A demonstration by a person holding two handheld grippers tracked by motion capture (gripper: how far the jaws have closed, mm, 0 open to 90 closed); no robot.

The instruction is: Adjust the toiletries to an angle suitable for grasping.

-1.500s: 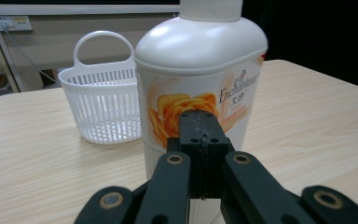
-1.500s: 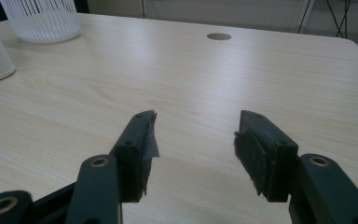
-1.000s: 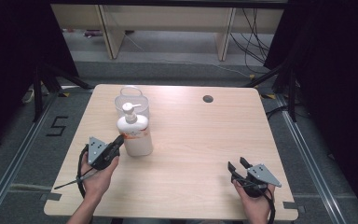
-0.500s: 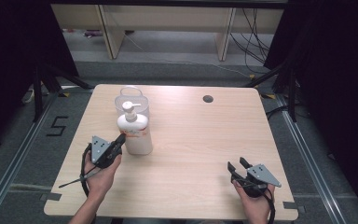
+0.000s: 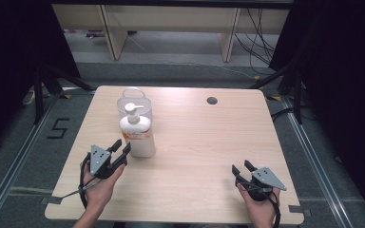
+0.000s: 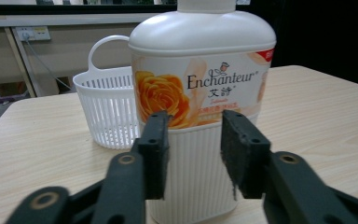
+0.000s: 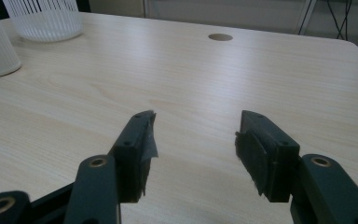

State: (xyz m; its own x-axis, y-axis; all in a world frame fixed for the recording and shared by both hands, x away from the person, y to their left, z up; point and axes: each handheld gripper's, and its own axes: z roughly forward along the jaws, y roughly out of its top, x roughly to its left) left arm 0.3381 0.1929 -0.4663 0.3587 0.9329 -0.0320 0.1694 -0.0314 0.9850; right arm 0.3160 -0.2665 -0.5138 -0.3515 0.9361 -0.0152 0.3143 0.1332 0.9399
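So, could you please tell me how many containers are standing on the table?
2: the white pump bottle near the left claw, and the white slatted basket right behind it.

Left hand-held gripper [image 5: 121, 148] parted beside pump bottle [image 5: 138, 135], basket [image 5: 134, 96] behind

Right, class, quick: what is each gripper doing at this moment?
Left gripper: open, its fingers just opening, aimed at the lotion bottle, not gripping it.
Right gripper: open, holding nothing.

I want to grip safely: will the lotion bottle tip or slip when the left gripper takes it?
The bottle stands tall on a narrow base, so a push high up may tip it. Its ribbed lower part should help the left gripper hold it. It looks like stiff plastic, perhaps heavy if full.
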